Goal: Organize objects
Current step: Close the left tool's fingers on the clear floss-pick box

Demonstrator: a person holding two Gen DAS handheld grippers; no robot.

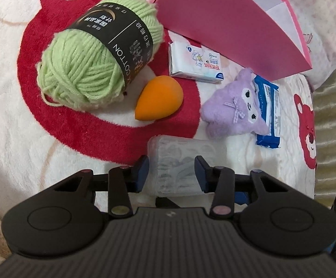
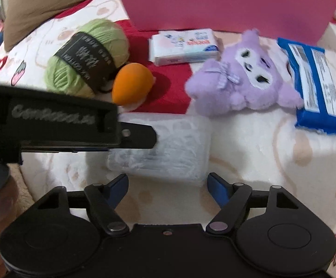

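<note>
1. The left gripper (image 1: pixel 171 171) straddles the clear, soft plastic packet (image 1: pixel 186 159) on the fleecy cream blanket (image 1: pixel 10 125); its blue pads sit against the packet's sides, gripping it.
2. The right gripper (image 2: pixel 166 186) hangs just short of the same packet's near edge, jaws apart, nothing between them.
3. Beyond lie a green yarn ball with a black label (image 1: pixel 93 60), an orange teardrop sponge (image 1: pixel 160 97), a purple plush toy (image 1: pixel 235 108) and a pink open box (image 1: pixel 226 23).
</note>
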